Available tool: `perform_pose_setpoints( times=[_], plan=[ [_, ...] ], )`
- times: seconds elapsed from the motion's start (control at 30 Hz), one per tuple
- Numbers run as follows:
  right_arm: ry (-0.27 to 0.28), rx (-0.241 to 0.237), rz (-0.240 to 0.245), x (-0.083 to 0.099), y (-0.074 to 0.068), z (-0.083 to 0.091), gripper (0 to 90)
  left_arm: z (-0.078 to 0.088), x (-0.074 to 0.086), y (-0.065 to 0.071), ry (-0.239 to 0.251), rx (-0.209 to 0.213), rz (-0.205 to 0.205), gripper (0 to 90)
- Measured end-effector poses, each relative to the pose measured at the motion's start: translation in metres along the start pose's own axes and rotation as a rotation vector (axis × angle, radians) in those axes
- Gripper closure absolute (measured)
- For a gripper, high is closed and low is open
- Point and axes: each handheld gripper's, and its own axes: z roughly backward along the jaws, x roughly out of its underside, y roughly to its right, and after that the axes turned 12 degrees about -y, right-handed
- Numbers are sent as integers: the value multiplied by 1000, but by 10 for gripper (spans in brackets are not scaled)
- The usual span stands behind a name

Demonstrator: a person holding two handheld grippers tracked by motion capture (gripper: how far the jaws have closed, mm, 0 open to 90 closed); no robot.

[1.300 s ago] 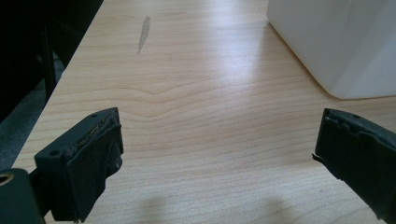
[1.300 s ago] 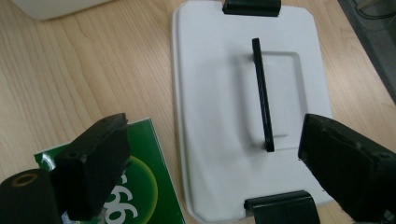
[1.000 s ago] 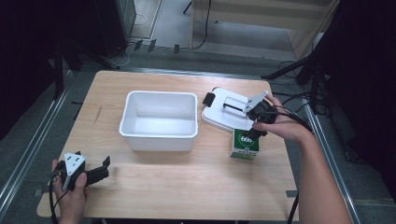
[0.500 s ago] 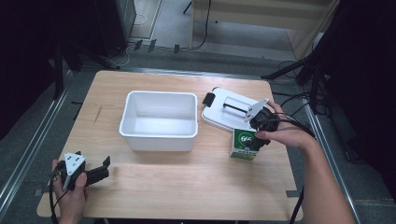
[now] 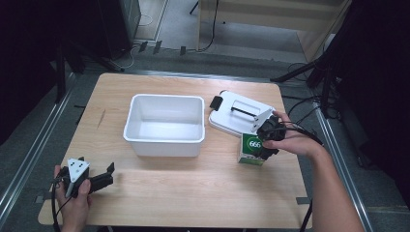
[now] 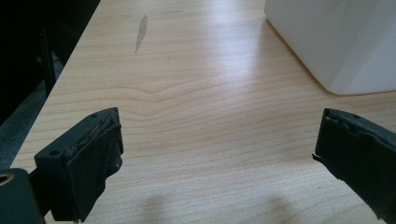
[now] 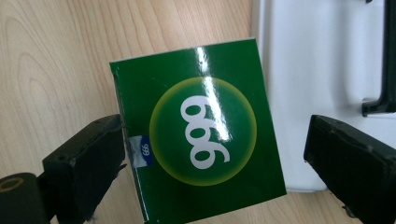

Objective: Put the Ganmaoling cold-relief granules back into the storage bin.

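Since a second ago my right gripper point(image 5: 265, 139) has come down from above the white lid onto the green cardboard box with the white "666" in a yellow-green circle point(image 5: 251, 149). In the right gripper view its jaws stand wide to either side of the box point(image 7: 198, 130): the left jaw is just at the box's edge, the right jaw well off it, over the lid. That box stands on the light wooden table point(image 5: 193, 193) near the right edge, just in front of the flat white plastic lid with a black handle point(image 5: 237, 116), which lies toward the far right corner. My left gripper point(image 5: 99, 180) has not shifted; it rests by the near left corner, jaws wide apart over bare wood in the left gripper view. An open white rectangular plastic tub point(image 5: 165, 124) sits in the middle of the table, beside the lid.
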Motion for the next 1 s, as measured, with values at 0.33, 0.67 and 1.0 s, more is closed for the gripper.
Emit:
perform_pose_setpoints(
  times=[0.33,0.67,1.0],
  plan=[
    [-37,-31,3,2,-1,-16,71,-1,0,0,-1,3,-3,16],
    [-52,-51,20,0,1,-27,83,-1,0,0,-2,3,-7,16],
    [-46,-50,35,0,0,-29,139,-1,0,0,-3,3,-9,16]
  ],
)
